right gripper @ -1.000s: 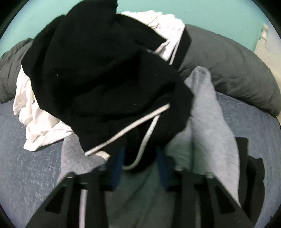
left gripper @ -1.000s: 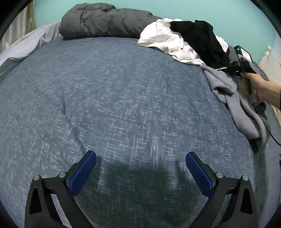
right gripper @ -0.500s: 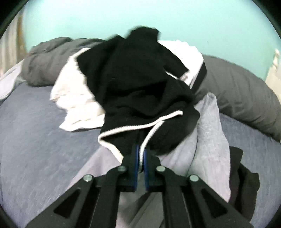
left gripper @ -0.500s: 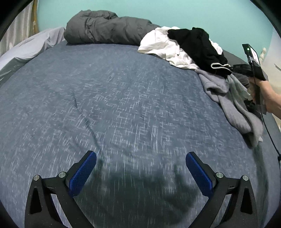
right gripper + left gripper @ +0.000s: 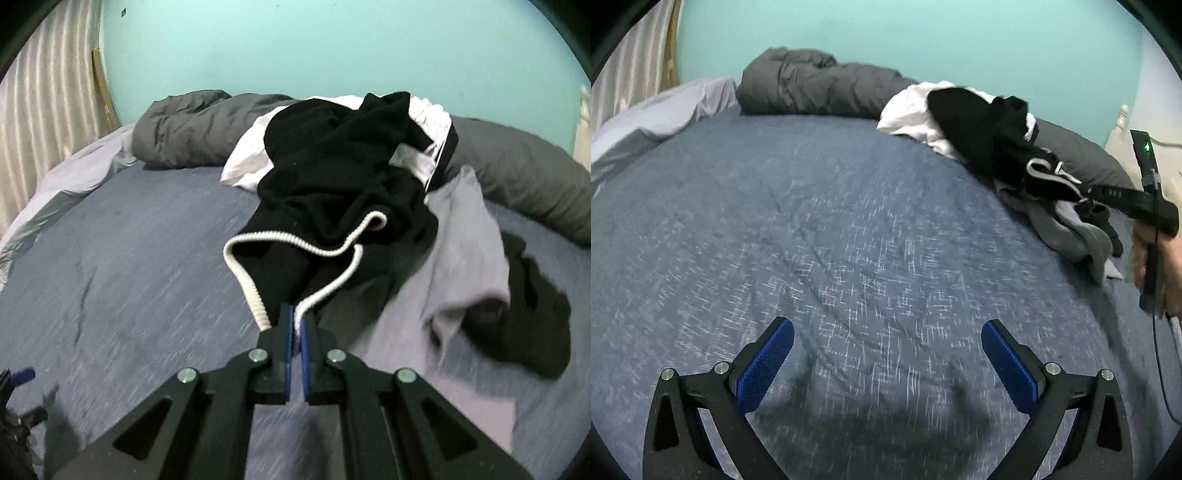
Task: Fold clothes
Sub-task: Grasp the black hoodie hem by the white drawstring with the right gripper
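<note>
Right wrist: black garment (image 5: 332,184) farther out from right tongs (image 5: 297,325) than before.

Left wrist view looks low across the bed (image 5: 812,221); right wrist view sits close to the clothes pile (image 5: 332,177); both share it.

Both tongs, left (image 5: 887,350) and right (image 5: 296,325), are black frames with silver screws and blue ribbed pads (image 5: 764,363); a dark cable (image 5: 1161,369), slightly blurred, trails from the right.

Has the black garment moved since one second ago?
Yes. The black garment, clamped by the right gripper, has been drawn out of the pile toward the camera, away from the grey duvet by the wall.
</note>
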A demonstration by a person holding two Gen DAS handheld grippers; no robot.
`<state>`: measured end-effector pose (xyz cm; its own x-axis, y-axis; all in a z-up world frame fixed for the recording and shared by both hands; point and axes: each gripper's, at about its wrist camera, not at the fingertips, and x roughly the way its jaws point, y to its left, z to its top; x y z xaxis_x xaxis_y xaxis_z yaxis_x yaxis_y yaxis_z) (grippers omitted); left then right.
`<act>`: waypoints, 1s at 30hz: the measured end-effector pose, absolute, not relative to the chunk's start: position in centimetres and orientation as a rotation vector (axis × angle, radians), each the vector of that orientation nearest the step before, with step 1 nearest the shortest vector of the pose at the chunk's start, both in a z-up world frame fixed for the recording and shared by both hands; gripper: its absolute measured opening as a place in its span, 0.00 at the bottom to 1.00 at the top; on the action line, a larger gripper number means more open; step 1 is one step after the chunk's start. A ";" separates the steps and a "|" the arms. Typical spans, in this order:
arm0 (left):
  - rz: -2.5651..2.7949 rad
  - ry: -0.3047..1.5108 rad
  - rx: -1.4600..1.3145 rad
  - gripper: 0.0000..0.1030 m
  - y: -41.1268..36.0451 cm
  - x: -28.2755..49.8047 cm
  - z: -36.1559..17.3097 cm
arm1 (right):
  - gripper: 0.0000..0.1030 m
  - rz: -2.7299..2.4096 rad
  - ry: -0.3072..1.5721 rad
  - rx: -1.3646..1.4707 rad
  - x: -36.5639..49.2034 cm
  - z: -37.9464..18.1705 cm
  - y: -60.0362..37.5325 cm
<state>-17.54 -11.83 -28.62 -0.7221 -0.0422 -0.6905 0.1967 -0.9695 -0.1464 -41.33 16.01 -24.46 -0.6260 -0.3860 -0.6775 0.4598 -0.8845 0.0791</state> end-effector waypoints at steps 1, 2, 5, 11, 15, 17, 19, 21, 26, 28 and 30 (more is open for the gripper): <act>-2.794 0.308 1.097 1.00 -11.7 -17.0 -28.3 | 0.03 -2.459 0.132 0.989 -40.2 -24.4 15.9; -2.805 0.301 1.083 1.00 -11.6 -16.4 -27.9 | 0.03 -2.456 0.127 0.975 -39.0 -24.1 15.9; -2.830 0.263 1.038 1.00 -11.4 -14.7 -26.9 | 0.03 -2.443 0.111 0.940 -35.4 -23.2 15.7; -2.826 0.337 1.036 1.00 -12.4 -13.0 -26.6 | 0.03 -2.370 0.126 0.975 -26.7 -21.9 14.9; -2.822 0.339 1.040 1.00 -12.6 -13.0 -27.1 | 0.03 -2.325 0.113 1.068 -23.9 -23.2 14.0; -2.822 0.334 1.053 1.00 -12.7 -13.1 -27.6 | 0.04 -2.331 0.063 1.095 -24.1 -23.8 14.3; -2.823 0.300 1.065 1.00 -12.3 -12.7 -28.1 | 0.06 -2.381 0.033 1.092 -25.1 -23.8 15.2; -2.818 0.291 1.083 1.00 -12.2 -12.9 -28.6 | 0.11 -2.474 0.006 1.066 -26.4 -23.3 16.5; -2.819 0.320 1.102 1.00 -12.1 -13.5 -29.1 | 0.69 -2.553 -0.122 1.186 -31.1 -25.5 19.2; -2.823 0.308 1.104 1.00 -11.9 -13.8 -29.1 | 0.69 -2.524 -0.165 1.268 -32.9 -27.3 19.4; -2.824 0.293 1.111 1.00 -11.6 -14.0 -29.3 | 0.68 -2.517 -0.172 1.319 -34.2 -28.9 19.3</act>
<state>-13.96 -11.63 -29.29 -0.7307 -0.0156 -0.6825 0.1553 -0.9773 -0.1440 -34.22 19.27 -28.90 -0.5365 -0.3118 -0.7842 0.2022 -0.9497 0.2393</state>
